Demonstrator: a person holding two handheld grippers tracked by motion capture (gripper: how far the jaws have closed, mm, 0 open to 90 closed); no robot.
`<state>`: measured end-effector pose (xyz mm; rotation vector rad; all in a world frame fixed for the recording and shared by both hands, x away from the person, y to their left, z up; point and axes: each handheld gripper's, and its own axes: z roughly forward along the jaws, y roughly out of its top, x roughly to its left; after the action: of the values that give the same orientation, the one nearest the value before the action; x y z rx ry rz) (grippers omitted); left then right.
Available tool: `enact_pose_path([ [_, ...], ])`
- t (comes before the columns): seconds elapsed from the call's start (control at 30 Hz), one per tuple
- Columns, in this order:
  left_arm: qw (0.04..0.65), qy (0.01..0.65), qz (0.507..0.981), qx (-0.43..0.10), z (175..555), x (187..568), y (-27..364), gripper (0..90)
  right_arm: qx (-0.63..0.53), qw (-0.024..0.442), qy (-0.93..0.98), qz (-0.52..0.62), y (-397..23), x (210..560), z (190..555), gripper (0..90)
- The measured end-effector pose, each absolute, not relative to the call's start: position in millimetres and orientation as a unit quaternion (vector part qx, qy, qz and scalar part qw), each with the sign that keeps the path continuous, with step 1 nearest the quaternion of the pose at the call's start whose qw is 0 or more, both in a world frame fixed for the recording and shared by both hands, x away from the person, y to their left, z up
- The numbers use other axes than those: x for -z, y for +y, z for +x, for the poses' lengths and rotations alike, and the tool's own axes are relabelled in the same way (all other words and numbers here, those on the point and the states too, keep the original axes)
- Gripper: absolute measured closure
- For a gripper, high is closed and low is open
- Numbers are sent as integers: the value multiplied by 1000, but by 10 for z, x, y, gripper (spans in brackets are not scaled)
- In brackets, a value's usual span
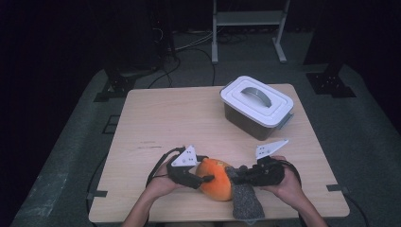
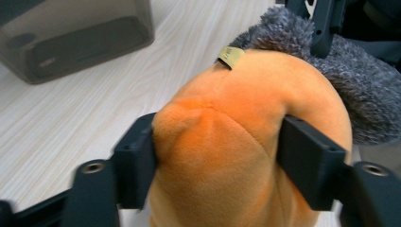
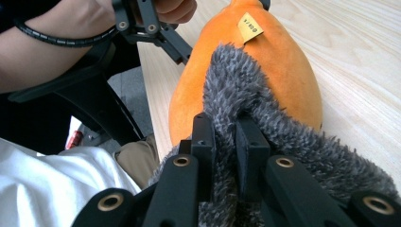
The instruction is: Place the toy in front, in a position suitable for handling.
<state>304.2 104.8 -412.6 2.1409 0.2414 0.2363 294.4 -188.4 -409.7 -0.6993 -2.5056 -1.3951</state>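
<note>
Plush toy (image 1: 215, 179), orange, soft and light, lay near the lidded box (image 1: 257, 105) on the worktop (image 1: 179, 118). Left gripper (image 1: 201, 178) squeezed its body; right gripper (image 1: 235, 174) was clamped on its grey furry sleeve (image 3: 283, 137).

L gripper (image 1: 204, 178) is held low at near edge, pointed toward the person's right, jaws pressed on both sides of the orange plush (image 2: 236, 142), which bulges between them. R gripper (image 1: 235, 174) is held opposite, pointed toward the left one, jaws pinched tight on the grey fabric (image 3: 246, 94), almost no gap left. Both forearms are brought in from the bottom of the high view, wrists roughly level, L hand (image 1: 163, 182) and R hand (image 1: 283, 184) wrapped round the gripper bodies. Grey plates are carried on top.
</note>
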Motion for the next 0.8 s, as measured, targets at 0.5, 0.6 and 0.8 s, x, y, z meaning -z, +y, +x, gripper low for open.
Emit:
enact_pose_path([
  [0.5,471,98,873,-81,3033,4121,1063,390,461,87,-855,-223,-1867,4058,2931,791],
  [0.6,482,81,866,-109,3003,4100,1026,436,483,62,-842,-231,-1931,3928,2973,792],
  [0.8,480,56,864,-138,2973,4106,989,446,498,45,-830,-248,-1970,3919,3044,788],
])
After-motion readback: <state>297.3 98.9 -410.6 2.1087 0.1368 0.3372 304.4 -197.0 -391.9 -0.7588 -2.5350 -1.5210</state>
